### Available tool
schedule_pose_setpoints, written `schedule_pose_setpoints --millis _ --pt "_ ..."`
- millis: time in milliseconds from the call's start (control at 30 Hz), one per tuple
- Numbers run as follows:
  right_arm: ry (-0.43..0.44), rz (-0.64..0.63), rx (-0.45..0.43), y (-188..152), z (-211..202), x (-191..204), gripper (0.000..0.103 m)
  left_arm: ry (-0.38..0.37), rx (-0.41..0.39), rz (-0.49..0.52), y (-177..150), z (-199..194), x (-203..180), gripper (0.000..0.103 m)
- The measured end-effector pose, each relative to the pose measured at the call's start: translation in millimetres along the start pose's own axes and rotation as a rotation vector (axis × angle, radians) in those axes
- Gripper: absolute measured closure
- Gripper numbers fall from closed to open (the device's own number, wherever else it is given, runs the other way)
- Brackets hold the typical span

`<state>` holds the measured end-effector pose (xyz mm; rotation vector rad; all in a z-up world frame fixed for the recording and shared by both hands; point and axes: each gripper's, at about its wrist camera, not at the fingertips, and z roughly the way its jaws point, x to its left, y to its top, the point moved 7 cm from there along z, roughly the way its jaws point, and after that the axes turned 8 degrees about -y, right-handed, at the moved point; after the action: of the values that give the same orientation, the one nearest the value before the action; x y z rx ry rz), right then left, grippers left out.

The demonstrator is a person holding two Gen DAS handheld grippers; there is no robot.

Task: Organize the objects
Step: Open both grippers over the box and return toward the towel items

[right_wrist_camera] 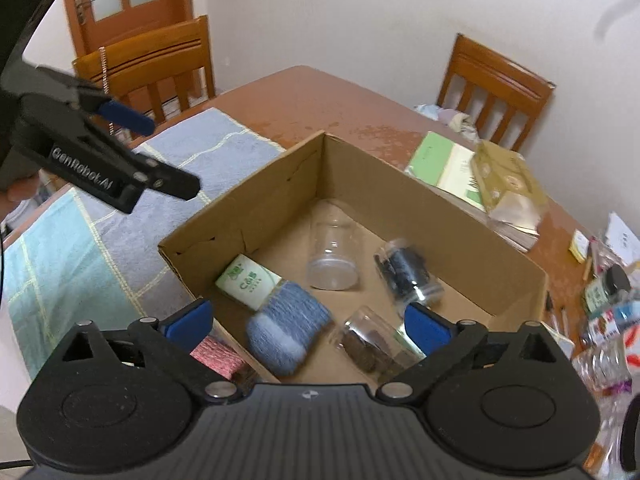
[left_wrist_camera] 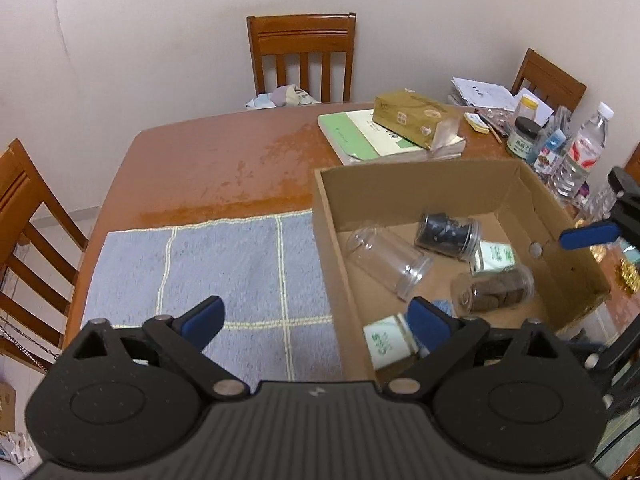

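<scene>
Cardboard box (right_wrist_camera: 420,216), green "C&S" carton (right_wrist_camera: 248,282), "GenRobot.AI" on left tongs (right_wrist_camera: 132,148)

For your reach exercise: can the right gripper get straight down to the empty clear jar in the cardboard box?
Probably yes: the cardboard box is open-topped, the empty clear jar lies uncovered, and the right gripper hangs open above.

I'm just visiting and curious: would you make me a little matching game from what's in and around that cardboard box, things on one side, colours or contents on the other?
Things:
1. Rolled cloth in the box
2. Jar by the far wall
3. Jar in the middle
4. Book outside the box

Descriptions:
A. clear, nothing inside
B. green cover
C. blue, fuzzy
D. dark contents

Pairs: 1-C, 2-D, 3-A, 4-B
</scene>
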<state>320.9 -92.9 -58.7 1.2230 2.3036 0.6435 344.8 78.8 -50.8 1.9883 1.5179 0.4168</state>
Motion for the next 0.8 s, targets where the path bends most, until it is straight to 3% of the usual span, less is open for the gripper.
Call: schedule_pose_setpoints --millis 133,267,400,800 --pt "-0.033 0.062 -0.022 -20 -4 1 0.000 0.047 -0.002 -0.006 -27 -3 -5 0.002" --pt "-0.061 0.121 -0.032 -47 -14 2 0.000 0.012 0.005 -0.039 -51 -5 -12 0.002" --pt "-0.074 0.195 -0.009 -73 -22 5 0.000 0.024 0.007 -0.045 -73 -8 -19 0.002" --pt "-0.154 0.246 0.064 -140 -40 32 0.000 0.005 0.006 -0.029 -115 -14 -36 0.002"
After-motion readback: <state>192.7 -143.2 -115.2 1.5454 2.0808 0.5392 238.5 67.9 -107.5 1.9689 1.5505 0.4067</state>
